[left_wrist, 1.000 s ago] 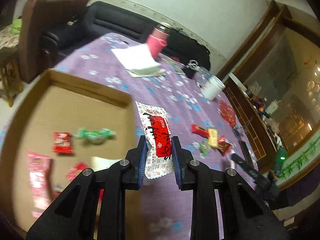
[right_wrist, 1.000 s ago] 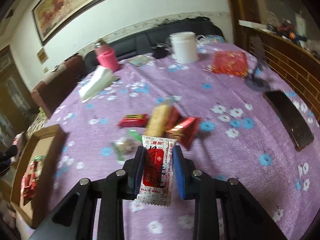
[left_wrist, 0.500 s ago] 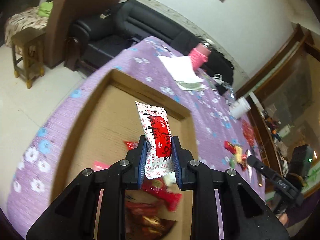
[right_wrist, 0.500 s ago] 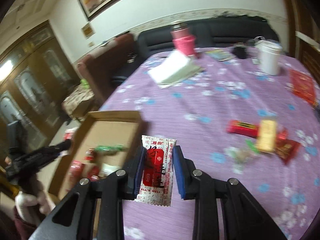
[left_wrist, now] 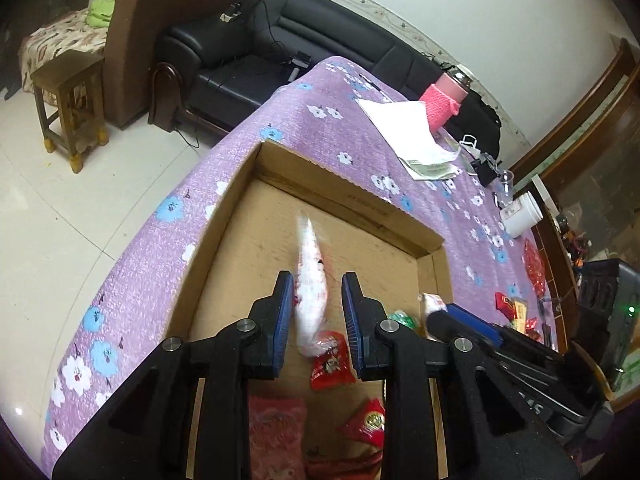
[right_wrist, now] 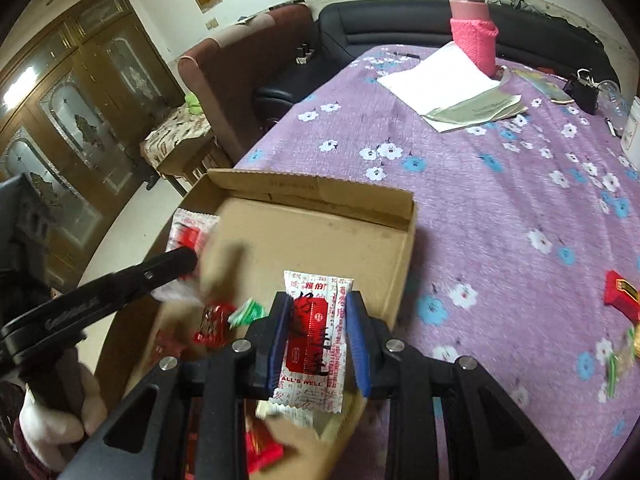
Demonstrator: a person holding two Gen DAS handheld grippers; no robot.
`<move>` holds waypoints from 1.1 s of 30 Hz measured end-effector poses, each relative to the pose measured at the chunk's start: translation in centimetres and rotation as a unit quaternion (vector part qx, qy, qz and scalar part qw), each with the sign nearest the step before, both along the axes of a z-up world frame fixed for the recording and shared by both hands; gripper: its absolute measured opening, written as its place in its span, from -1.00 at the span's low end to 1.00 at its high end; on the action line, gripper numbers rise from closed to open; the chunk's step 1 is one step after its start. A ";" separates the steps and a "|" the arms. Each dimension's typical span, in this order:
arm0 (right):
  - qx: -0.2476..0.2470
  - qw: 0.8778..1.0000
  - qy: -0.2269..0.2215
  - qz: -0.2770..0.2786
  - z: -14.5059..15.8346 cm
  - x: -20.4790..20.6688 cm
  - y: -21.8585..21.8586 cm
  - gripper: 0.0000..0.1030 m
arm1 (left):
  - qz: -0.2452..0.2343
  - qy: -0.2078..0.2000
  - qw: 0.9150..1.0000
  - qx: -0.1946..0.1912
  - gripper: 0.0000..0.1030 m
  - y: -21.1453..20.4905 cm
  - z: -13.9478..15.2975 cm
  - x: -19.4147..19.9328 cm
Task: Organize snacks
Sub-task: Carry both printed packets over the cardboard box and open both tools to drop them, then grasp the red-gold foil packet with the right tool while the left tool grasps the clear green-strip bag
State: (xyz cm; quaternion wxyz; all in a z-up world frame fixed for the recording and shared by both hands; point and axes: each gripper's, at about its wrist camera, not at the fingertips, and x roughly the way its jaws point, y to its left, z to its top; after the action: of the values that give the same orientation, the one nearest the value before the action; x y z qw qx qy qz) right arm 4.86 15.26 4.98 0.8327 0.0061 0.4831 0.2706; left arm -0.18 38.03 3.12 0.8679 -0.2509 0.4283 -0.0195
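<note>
Your right gripper [right_wrist: 316, 336] held a white-and-red printed snack packet [right_wrist: 316, 336] pinched between its blue pads, above the near right corner of the shallow brown cardboard box [right_wrist: 404, 256]. Your left gripper [left_wrist: 316, 320] had its jaws slightly apart around a blurred white-and-red packet [left_wrist: 310, 280] turned edge-on over the box floor; whether the pads pressed it you could not tell. Inside the box, near its front, lay a red wrapper [left_wrist: 332, 364] and a green one [right_wrist: 248, 312]. Beyond the box, on the purple flowered tablecloth [right_wrist: 500, 208], lay white papers [right_wrist: 440, 80] and a pink-sleeved flask [right_wrist: 474, 28].
</note>
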 end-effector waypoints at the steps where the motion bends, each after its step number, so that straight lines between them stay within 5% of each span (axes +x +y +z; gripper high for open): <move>1: -0.001 1.000 0.003 -0.001 -0.2 0.3 0.3 -0.39 | 0.003 0.001 1.000 -0.003 -0.55 0.1 -0.1 0.0; 8: 0.026 0.999 0.025 -0.011 -0.2 1.8 1.0 -0.23 | 0.006 -0.012 1.000 -0.023 -0.55 0.4 1.0 -1.6; 15: 0.014 1.000 -0.018 -0.008 2.1 -0.7 -2.7 -0.02 | -0.004 -0.036 0.998 -0.056 -0.42 -0.9 3.7 -4.5; 18: 0.011 0.999 -0.025 -0.019 2.2 -2.4 -6.3 0.02 | -0.018 -0.046 0.996 -0.078 0.02 -2.7 4.5 -5.6; 27: 0.038 0.996 -0.007 -0.085 1.1 -6.3 -20.1 0.02 | -0.094 -0.053 0.988 -0.113 0.02 -11.1 5.6 -8.0; 33: 0.030 0.981 -0.011 -0.190 0.8 -6.9 -31.2 0.03 | -0.146 -0.029 0.983 -0.111 0.02 -17.0 4.5 -7.5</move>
State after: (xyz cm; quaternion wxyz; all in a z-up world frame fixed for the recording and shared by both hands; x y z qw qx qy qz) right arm -2.08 -15.96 5.79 0.8737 0.1197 0.4556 0.1213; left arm -7.69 20.99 7.60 0.8345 -0.2800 0.4299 -0.2010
